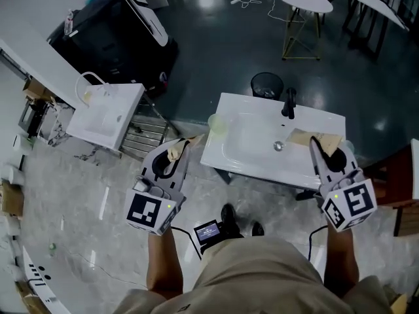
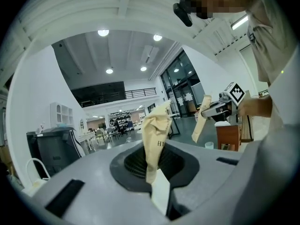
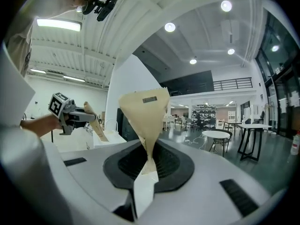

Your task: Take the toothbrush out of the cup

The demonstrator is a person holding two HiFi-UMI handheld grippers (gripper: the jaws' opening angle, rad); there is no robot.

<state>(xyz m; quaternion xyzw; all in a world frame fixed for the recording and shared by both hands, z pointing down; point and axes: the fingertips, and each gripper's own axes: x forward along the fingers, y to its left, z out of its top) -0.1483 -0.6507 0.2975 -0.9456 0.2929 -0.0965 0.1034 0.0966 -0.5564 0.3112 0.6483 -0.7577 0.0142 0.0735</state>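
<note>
My left gripper (image 1: 183,144) is shut on a crumpled tan paper wrapper piece (image 2: 157,135), raised just left of the white sink (image 1: 262,165). My right gripper (image 1: 313,141) is shut on a second tan wrapper piece (image 3: 145,121), held over the sink's right side. In the left gripper view the right gripper (image 2: 212,112) shows with its paper hanging down. In the right gripper view the left gripper (image 3: 79,117) shows the same way. A pale translucent cup (image 1: 218,124) stands on the sink's left rim. No toothbrush shows in any view.
A black faucet (image 1: 289,102) rises at the sink's back edge, with a black bin (image 1: 266,84) behind it. A second white sink (image 1: 105,113) stands to the left, beside a dark cabinet (image 1: 111,38). A round white table (image 1: 304,0) is further back.
</note>
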